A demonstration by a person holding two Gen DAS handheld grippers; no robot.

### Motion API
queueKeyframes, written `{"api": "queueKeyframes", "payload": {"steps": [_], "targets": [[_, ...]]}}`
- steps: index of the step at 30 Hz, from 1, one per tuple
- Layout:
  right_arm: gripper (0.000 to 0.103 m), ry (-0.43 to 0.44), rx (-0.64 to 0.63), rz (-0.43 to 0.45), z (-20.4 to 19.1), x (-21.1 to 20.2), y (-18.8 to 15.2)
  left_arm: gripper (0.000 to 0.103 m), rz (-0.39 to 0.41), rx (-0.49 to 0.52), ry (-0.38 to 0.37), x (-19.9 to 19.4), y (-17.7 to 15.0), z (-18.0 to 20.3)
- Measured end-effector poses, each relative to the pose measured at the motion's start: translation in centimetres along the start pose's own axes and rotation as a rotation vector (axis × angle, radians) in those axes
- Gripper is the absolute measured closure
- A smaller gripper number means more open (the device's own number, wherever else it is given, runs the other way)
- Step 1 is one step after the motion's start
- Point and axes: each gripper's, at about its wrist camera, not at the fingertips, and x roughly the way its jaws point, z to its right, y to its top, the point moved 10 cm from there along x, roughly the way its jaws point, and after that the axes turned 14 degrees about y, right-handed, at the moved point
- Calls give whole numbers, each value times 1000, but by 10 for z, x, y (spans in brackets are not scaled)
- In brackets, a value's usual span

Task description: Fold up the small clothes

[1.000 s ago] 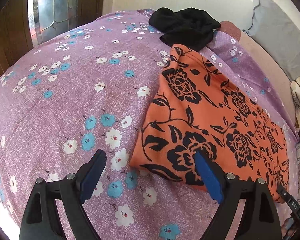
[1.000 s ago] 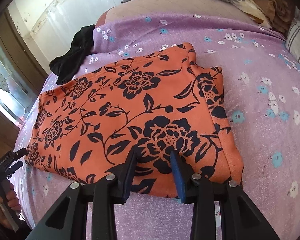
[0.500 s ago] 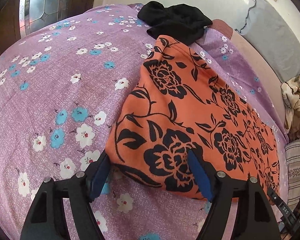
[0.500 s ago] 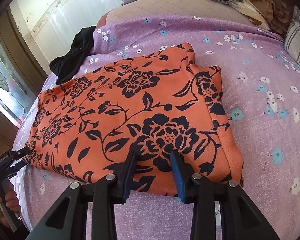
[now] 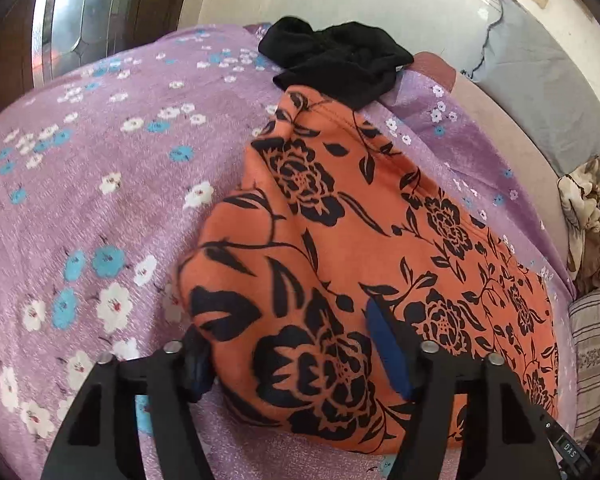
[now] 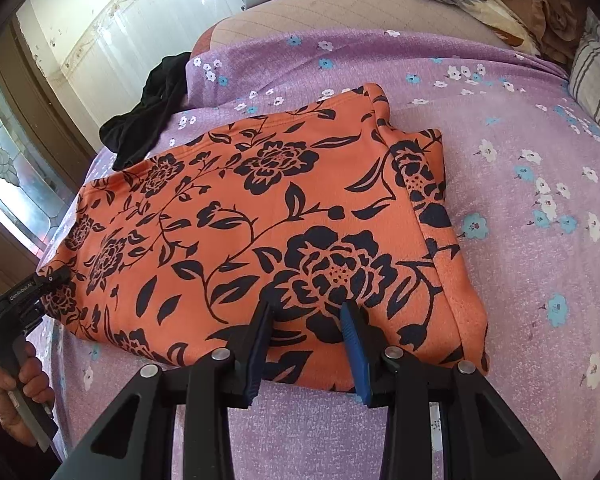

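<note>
The orange floral garment (image 6: 260,216) lies flat on the purple flowered bedspread (image 6: 520,184), already reduced to a compact rectangle with a doubled layer visible along the edge to the right of the right gripper (image 6: 308,340); judged from this, at least one fold is complete and a further fold is being set up. The right gripper sits at the near hem of the garment, directly ahead of its own camera, with its jaws partly apart and fabric lying between the blue pads; whether the pads actually pinch the cloth cannot be determined from this view. The left gripper (image 5: 296,356) is at the garment's opposite near corner. Its jaws have just been closing, and that corner is bunched up between them, the left pad hidden behind the fabric and the right pad resting against it, so a grip appears to be forming but not yet secured. A black garment (image 5: 340,64) lies crumpled well ahead of the left gripper, touching the far end of the orange piece; it appears unfolded and remains to be done. Remaining work, as judged: secure both near corners, carry the fold over, then process the black item.
</note>
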Motion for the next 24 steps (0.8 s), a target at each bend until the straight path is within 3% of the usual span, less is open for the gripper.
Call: {"api": "queueKeyframes", "payload": {"steps": [2,3,6,10,14,18,24], "targets": [[64,5,2,-1,0,0,0,41,33,9,25,-2,1,-1],[64,7,3,-1,1,0,0,63,42,22,32,-3,2,1],[64,14,10,1,1,-1,0,72,69,2,-3,-10,6,6],[64,14,12,3,1,-1,0,74,124,68,7,-20,8,15],[64,26,37,2,1,-2,0,75,169,132,-35,-40,12,30],[64,112,138,13,5,-6,6,76,215,244,-44,-68,9,55],[63,222,272,84,17,-24,21,77,274,451,-76,-110,-3,137]]}}
